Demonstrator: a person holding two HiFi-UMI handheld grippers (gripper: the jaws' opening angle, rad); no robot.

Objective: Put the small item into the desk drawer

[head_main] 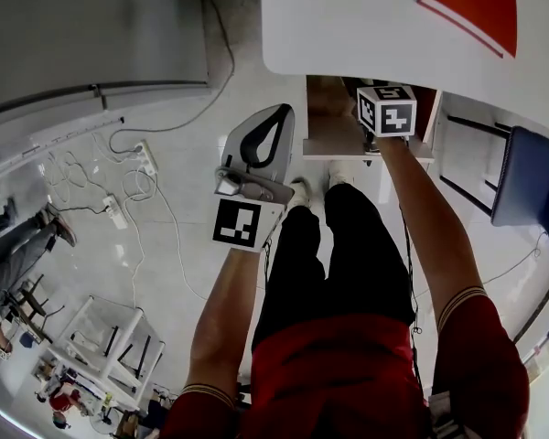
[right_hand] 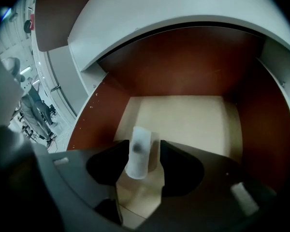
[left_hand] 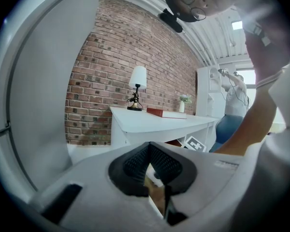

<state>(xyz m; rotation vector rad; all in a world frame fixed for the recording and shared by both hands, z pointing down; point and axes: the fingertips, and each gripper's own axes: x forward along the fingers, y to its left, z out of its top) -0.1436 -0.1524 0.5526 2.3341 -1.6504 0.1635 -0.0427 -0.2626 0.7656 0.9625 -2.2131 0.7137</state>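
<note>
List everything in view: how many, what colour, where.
desk: one, white, ahead
drawer: one, brown walls, open under desk
small cylinder: one, white, in drawer, between jaws of right tongs
book: one, red, on desk
lamp: one, white shade, on desk
chair: one, blue, right of desk
power strips: two, white, floor at left
left tongs: one, white, shut, empty
right tongs: one, grey, open, inside drawer

The head view looked steeply down, the open drawer (head_main: pixel 334 122) at one o'clock. The right gripper view peered closely into that same drawer; the left gripper view faced the desk (left_hand: pixel 154 121) level, from farther off.
</note>
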